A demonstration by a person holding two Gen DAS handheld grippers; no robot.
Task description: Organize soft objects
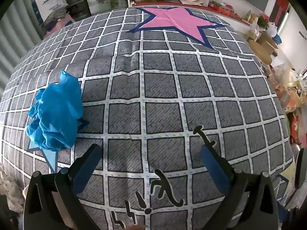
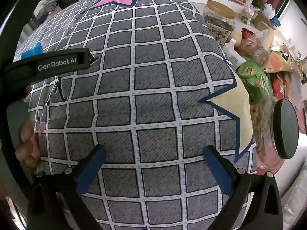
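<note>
A grey quilt printed with a white grid covers a bed and fills most of both views. A large pink star with a dark blue border is printed at its far end, and black handwritten-style marks are printed near the close edge.

In the left wrist view, the left gripper hovers over the near part of the quilt, its 2 blue-padded fingers spread wide with nothing between them. A crumpled blue cloth sits in a loose heap on the quilt, to the left of and slightly beyond this gripper, apart from its fingers. The heap partly covers a light blue star print.

In the right wrist view, the right gripper also hangs above the quilt, fingers spread wide and holding nothing. A pale yellow star with a blue border is printed near the quilt's right edge. At far left a small corner of the blue cloth shows behind a black strap marked "GenRobot.AI".

Beyond the quilt's right edge stands a cluttered heap: a jar with a gold lid, a green snack bag, and a clear jar with a dark lid lying on its side.
</note>
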